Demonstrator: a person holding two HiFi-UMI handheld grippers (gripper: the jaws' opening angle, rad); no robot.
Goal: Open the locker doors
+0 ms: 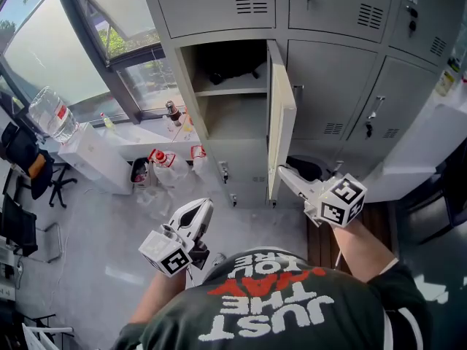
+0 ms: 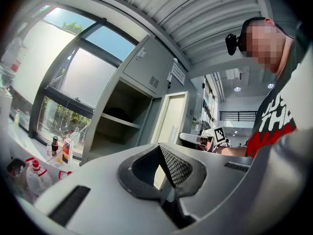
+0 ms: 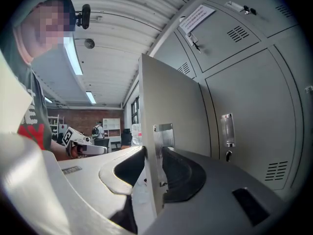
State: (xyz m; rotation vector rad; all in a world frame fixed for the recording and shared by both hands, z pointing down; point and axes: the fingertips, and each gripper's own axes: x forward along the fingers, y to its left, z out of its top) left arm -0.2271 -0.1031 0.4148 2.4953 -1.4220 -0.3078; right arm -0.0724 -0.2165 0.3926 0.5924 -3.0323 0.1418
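Note:
One grey locker door [image 1: 282, 119] stands swung out, edge-on to me, with its open compartment [image 1: 226, 100] and shelf to its left. My right gripper [image 1: 282, 170] reaches the door's lower edge. In the right gripper view the door [image 3: 168, 102] and its metal latch plate [image 3: 164, 133] sit between the jaws of the right gripper [image 3: 153, 151], and both pads press on it. My left gripper [image 1: 198, 208] hangs low at the left, away from the lockers, jaws closed together and holding nothing. From the left gripper [image 2: 159, 146] the open door [image 2: 175, 116] shows beyond.
Closed lockers [image 1: 336, 86] fill the wall to the right and above. Bottles [image 1: 173, 112] stand on a white ledge by the window, a water jug [image 1: 51, 115] farther left. A black chair [image 1: 29, 170] is at the far left, and a white cabinet [image 1: 430, 144] at the right.

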